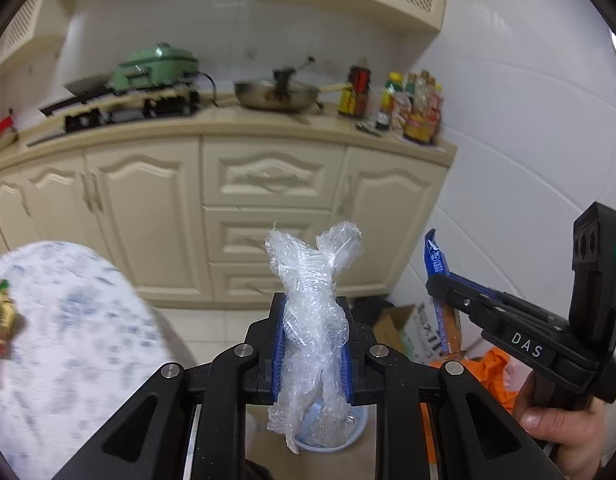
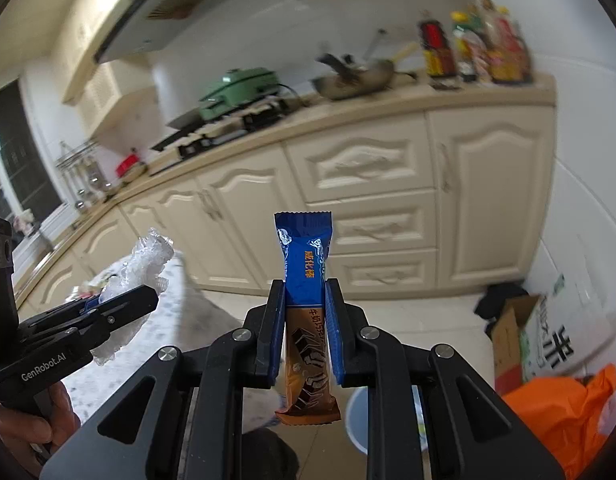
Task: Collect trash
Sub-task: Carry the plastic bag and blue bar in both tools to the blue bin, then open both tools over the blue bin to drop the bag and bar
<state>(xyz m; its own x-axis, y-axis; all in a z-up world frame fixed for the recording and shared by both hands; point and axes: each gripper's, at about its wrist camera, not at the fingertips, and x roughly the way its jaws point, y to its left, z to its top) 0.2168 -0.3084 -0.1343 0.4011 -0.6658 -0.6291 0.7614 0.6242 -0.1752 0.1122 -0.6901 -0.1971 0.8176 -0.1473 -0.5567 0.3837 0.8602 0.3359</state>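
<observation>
My left gripper (image 1: 311,304) is shut on a crumpled wad of clear bubble wrap (image 1: 313,320) that sticks up past the fingertips and hangs below them. My right gripper (image 2: 306,292) is shut on a blue and brown snack bar wrapper (image 2: 306,280), held upright. Each gripper shows in the other's view: the right gripper (image 1: 437,280) with the wrapper (image 1: 435,258) at the right, the left gripper (image 2: 148,294) with the bubble wrap (image 2: 148,258) at the left. A pale blue bin (image 1: 355,420) sits on the floor below the left gripper, and its rim (image 2: 355,420) shows under the right one.
A round table with a blue-patterned cloth (image 1: 68,340) stands at the left, with a snack pack (image 1: 0,316) on it. Cream kitchen cabinets (image 1: 268,208) face me. By the wall stand a cardboard box (image 2: 519,336) and an orange bag (image 2: 567,420). A hand (image 1: 559,424) holds the right gripper's handle.
</observation>
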